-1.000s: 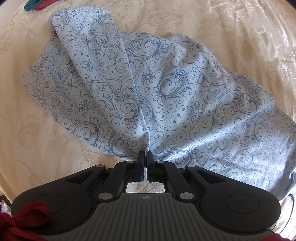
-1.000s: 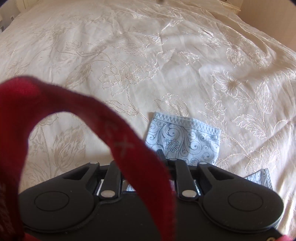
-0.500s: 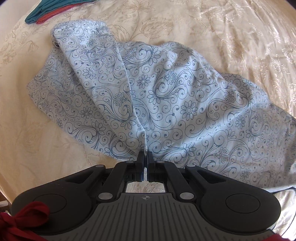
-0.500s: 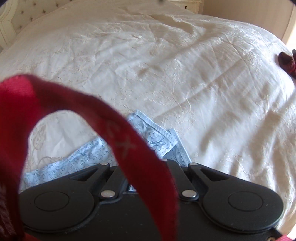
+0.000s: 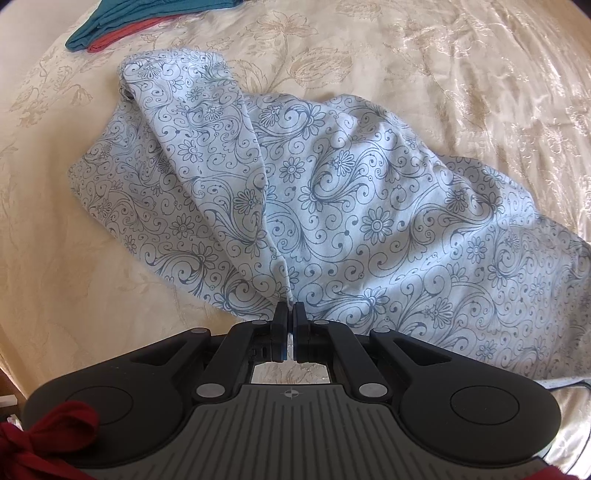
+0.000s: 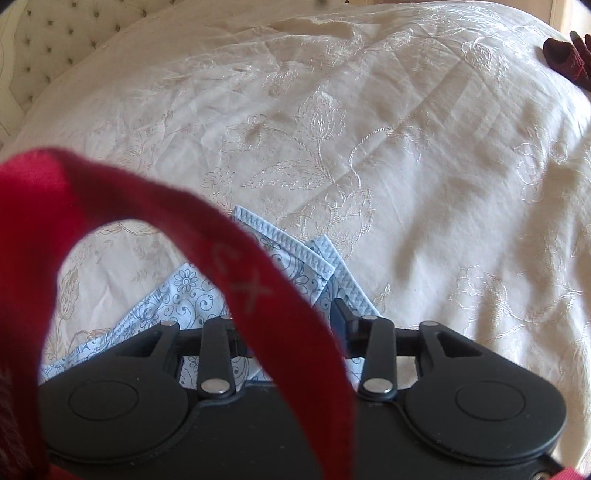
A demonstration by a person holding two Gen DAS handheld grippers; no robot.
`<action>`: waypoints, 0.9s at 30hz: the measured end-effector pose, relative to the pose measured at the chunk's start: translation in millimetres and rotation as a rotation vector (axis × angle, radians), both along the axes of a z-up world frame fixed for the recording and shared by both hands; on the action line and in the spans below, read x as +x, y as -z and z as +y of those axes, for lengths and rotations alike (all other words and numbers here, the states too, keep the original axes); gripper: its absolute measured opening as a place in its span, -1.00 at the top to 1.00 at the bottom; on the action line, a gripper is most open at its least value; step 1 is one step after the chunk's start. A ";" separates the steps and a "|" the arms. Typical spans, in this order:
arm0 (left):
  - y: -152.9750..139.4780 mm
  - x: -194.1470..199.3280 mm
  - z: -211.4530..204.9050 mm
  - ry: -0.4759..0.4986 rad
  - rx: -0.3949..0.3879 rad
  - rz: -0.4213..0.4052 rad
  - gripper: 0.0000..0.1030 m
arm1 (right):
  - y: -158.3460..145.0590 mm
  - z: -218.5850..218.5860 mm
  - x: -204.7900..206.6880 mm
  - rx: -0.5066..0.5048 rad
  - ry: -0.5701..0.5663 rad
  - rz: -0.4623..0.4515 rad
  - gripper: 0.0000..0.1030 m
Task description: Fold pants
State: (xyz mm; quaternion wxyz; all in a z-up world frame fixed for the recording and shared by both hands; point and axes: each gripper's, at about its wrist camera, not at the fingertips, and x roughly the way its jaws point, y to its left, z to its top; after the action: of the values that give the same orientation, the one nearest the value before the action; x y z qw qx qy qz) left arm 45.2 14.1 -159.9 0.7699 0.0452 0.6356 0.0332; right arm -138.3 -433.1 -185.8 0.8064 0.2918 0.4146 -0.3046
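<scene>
— Black plastic fills the near part of both views. What do the fingers of the left gripper (image 5: 289, 314) do?

— They are pressed together, with a pinch of the pants (image 5: 332, 206) between the pads, at the near edge of the cloth.

— And the right gripper (image 6: 295, 325)?

— Its fingers have just been opening. One right finger (image 6: 341, 317) stands well to the side; the other is hidden behind a red strap (image 6: 236, 258) that loops in front of the camera. The hem of the pants (image 6: 295, 254) lies between and below them, but I see no pad pressing on it.

— Where do the pants lie?

— On the bed, on a cream bedspread (image 5: 461, 62) with embroidered flowers. In the left view the pale blue cloth with dark swirls spreads from the fingers away to the far left and to the right, wrinkled and partly doubled over.

— Anything behind it?

— Farther on, a teal and a red folded garment (image 5: 122, 26) near the edge of the bed. In the right view, a dark red thing (image 6: 567, 55) at the far right, and a tufted headboard (image 6: 55, 48) at the far left.
</scene>
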 end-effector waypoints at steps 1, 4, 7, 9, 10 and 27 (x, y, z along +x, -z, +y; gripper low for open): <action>-1.5 -0.4 -0.4 0.001 0.003 -0.002 0.96 | 2.4 -1.5 2.7 0.001 -0.002 0.008 0.04; -1.6 -1.8 -2.2 -0.006 0.010 -0.002 0.96 | 8.4 -6.5 7.6 0.029 0.004 0.010 0.21; -0.5 -1.3 -1.4 -0.016 0.008 -0.001 0.96 | -1.3 -1.3 10.4 0.007 -0.044 -0.005 0.84; -1.8 0.7 1.2 -0.015 0.007 -0.005 0.96 | -23.0 8.6 4.9 -0.042 -0.088 -0.052 0.84; -3.1 0.8 1.6 -0.014 0.007 -0.009 0.96 | -34.4 13.1 -0.8 -0.071 -0.098 -0.071 0.84; -26.8 -16.3 5.9 0.002 -0.062 -0.087 0.93 | -8.1 10.5 -28.7 -0.085 -0.034 0.133 0.48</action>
State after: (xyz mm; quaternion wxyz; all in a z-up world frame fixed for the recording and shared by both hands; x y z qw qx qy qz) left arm 29.0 20.0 -133.1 0.7980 0.0208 0.6021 0.0146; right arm -167.0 -422.6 -177.8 0.7938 0.2292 0.4589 -0.3267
